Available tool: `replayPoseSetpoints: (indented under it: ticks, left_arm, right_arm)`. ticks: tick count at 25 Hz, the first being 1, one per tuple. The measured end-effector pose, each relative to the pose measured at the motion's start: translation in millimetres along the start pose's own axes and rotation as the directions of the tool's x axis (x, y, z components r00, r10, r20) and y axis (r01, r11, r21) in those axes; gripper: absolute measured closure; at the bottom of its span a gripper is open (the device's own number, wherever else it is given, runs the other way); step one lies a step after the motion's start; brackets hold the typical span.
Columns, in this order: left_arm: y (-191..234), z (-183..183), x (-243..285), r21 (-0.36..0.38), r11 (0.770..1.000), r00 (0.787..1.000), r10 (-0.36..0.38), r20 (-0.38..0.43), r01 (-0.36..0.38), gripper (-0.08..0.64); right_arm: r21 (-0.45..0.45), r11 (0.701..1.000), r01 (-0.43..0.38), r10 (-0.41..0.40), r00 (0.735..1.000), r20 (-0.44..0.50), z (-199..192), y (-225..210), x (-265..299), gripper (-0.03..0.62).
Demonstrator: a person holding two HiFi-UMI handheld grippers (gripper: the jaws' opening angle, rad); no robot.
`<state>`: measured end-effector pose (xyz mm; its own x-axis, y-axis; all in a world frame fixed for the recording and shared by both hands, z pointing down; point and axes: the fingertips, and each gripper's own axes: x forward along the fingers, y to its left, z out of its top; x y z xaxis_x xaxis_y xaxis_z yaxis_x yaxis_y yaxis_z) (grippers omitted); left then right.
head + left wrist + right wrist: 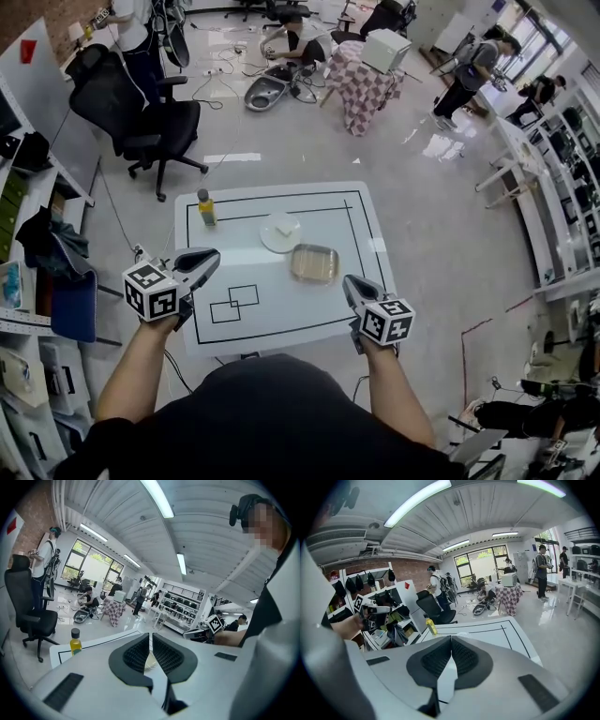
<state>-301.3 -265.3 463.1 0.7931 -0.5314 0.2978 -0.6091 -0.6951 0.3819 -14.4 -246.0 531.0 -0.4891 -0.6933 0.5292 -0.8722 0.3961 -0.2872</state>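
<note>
**Both grippers closed and empty at the near edge; the dish sits closest to your right**

Your right gripper (351,283) hovers over the near right part of the table (364,246). Its jaws are pressed together with nothing between them, as the right gripper view (450,641) shows plainly. Your left gripper (210,258) is in the same state: jaws together and empty (151,641), held over the near left part of the table, just beyond the two overlapping drawn rectangles (234,304).

The glass dish (315,263) lies flat near the middle of the table, ahead of your right gripper and a little to its left. It is near the jaw tips but not touching them. Your right gripper is clearly nearer to it than your left. The dish is a rounded rectangle, close to square, and its slightly longer side seems to run across the table from left to right.

Just beyond the dish, towards your left, sits a white plate (280,232) with a small pale lump on it. The bottle (206,208) stands upright in the far left part of the table, straight ahead of your left gripper and well apart from it.
</note>
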Motion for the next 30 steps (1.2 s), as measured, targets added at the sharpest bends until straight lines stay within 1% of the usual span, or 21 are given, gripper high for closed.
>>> replayPoseSetpoints:
  ticks: [6, 12, 20, 25, 30]
  left_arm:
    - [4.8, 0.3, 3.8, 0.003, 1.000, 1.000, 0.003, -0.014, -0.003, 0.522]
    - [1.3, 1.0, 19.5, 0.014, 1.000, 0.999, -0.002, -0.037, 0.003, 0.522]
    - [5.4, 1.5, 47.7, 0.005, 1.000, 0.998, 0.022, -0.065, -0.022, 0.522]
    - [7.8, 1.5, 66.3, 0.011, 0.999, 0.996, 0.032, -0.084, -0.031, 0.522]
    - [12.0, -4.2, 89.5, -0.002, 0.999, 0.994, 0.040, -0.105, -0.040, 0.522]
  right_arm:
    - [0.064, 0.998, 0.021, -0.019, 0.999, -0.030, -25.8, -23.9, 4.3, 0.563]
    - [0.128, 0.992, 0.019, -0.009, 0.997, -0.077, -54.2, -49.2, 15.8, 0.528]
    - [0.185, 0.983, -0.002, 0.030, 0.989, -0.144, -79.7, -88.1, 40.5, 0.497]
    - [0.216, 0.976, -0.022, 0.061, 0.983, -0.173, -93.1, -102.1, 58.4, 0.482]
    - [0.250, 0.967, -0.041, 0.096, 0.973, -0.210, -108.1, -118.4, 74.0, 0.471]
